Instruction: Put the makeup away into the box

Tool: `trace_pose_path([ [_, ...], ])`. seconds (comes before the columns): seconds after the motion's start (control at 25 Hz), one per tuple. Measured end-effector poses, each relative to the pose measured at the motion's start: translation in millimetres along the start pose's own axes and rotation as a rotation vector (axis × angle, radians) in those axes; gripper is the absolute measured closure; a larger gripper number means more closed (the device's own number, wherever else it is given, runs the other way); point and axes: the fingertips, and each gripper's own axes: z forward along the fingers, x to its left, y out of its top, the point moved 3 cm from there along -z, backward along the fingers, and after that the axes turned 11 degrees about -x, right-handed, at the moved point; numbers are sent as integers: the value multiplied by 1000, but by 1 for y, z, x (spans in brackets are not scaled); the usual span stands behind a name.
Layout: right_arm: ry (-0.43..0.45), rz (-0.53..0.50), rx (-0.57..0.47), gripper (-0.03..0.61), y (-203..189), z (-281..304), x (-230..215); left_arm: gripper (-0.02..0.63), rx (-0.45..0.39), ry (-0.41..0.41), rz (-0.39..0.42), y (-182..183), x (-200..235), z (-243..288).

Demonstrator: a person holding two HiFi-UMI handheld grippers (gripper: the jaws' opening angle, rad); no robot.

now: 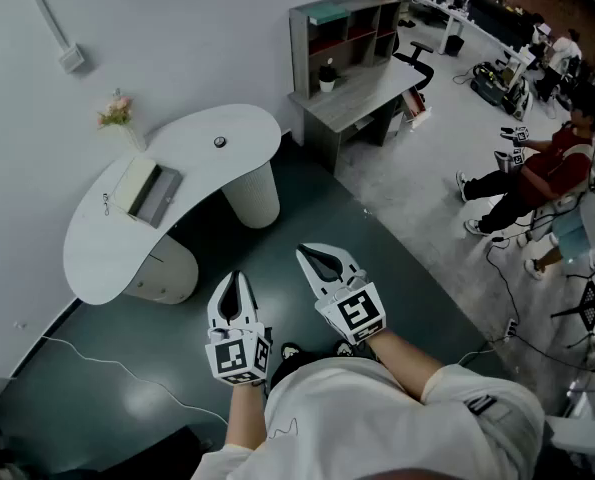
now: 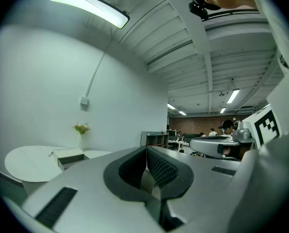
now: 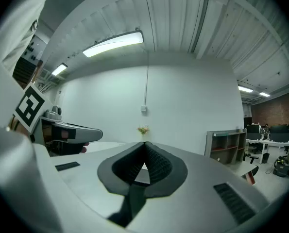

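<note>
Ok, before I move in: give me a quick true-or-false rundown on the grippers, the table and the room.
1. Both grippers are shut with nothing between the jaws. True: the left gripper and the right gripper each show their jaws together and empty.
2. The grippers hang over the white table. False: they are above the dark floor; the white table stands ahead, apart from them.
3. A box lies on the white table. True: the box sits near the wall side.
4. Nobody else is in the room. False: a seated person is off to the right.
</note>
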Motion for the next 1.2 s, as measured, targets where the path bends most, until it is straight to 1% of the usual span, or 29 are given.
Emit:
trace_pose_path([
  [0.08, 10, -20, -12, 580, -4, 12, 8, 592, 2, 2, 7, 2, 13, -1],
  [0.24, 16, 11, 9, 580, -8, 33, 30, 592, 19, 14, 13, -3, 41, -10],
  [0.36, 35, 0, 5, 580, -17, 51, 44, 592, 32, 27, 4, -8, 63, -16],
  [0.52, 41, 9, 46, 580, -25, 77, 64, 592, 49, 26, -7, -16, 92, -16],
  [0.72, 44, 10, 85, 574, -35, 99, 79, 592, 89, 1, -24, -27, 119, -6],
  [0.8, 44, 7, 110, 560, -41, 102, 78, 592, 96, -16, -33, -32, 121, 3],
  [0.88, 43, 6, 133, 526, -48, 110, 70, 592, 96, -32, -39, -35, 120, 16],
  [0.96, 43, 11, 147, 511, -54, 123, 60, 592, 103, -36, -45, -41, 123, 30],
  [1.08, 53, 20, 150, 506, -64, 145, 40, 592, 122, -26, -45, -53, 130, 54],
  [1.2, 77, 23, 145, 506, -73, 174, 16, 592, 132, -2, -27, -59, 139, 86],
])
